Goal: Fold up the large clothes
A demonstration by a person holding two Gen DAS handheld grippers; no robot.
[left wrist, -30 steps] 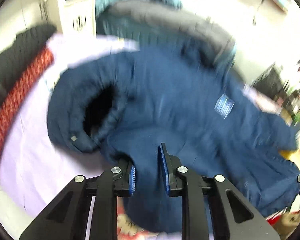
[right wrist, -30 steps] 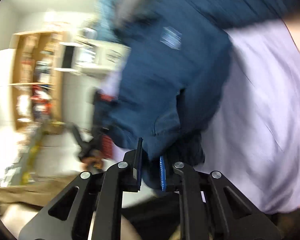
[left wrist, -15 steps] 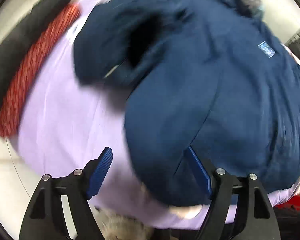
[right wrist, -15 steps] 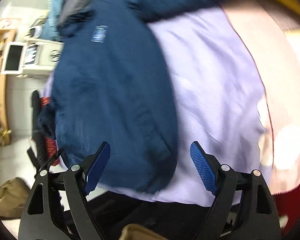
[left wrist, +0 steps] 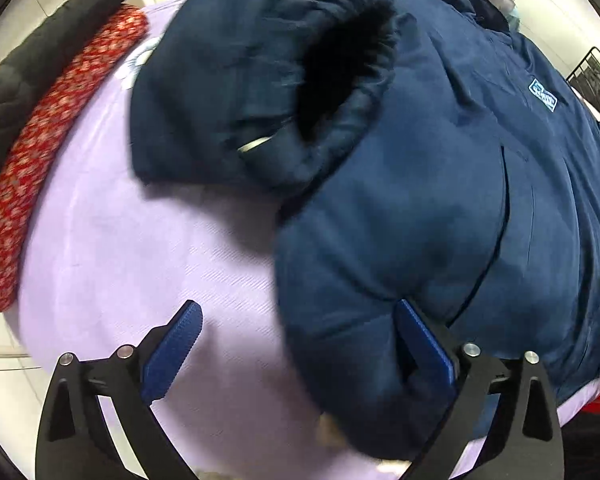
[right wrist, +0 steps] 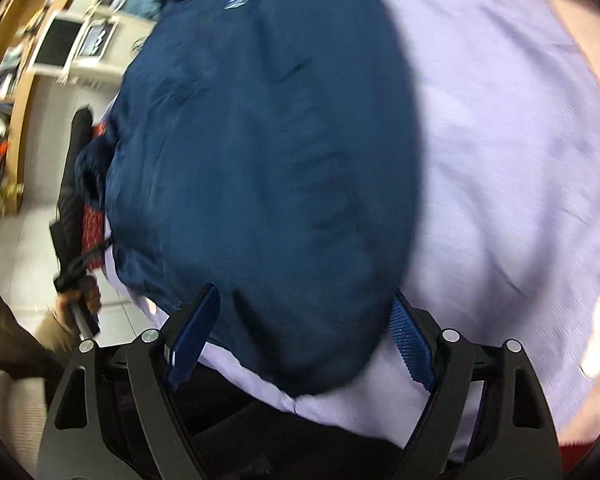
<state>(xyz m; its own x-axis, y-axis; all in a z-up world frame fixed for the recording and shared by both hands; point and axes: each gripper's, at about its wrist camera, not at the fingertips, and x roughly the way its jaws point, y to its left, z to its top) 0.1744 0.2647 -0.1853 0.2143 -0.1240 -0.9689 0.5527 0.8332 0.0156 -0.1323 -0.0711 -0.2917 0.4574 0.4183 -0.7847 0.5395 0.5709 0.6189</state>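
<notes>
Both claws let go since 1 s ago: left claw (left wrist: 296,344) & right claw (right wrist: 302,334) spread apart, jacket (left wrist: 440,200) dropped onto sheet (left wrist: 140,260) ahead. Fold laid; next regrip.

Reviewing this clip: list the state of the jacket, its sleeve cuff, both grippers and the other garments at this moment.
Navy jacket: lying on the lilac sheet, bunched, not neatly folded.
Sleeve cuff: opening faces the left camera.
Left gripper: open, straddling the jacket's edge.
Right gripper: open, straddling the jacket's edge.
Red patterned garment: lying beside the sheet.
</notes>
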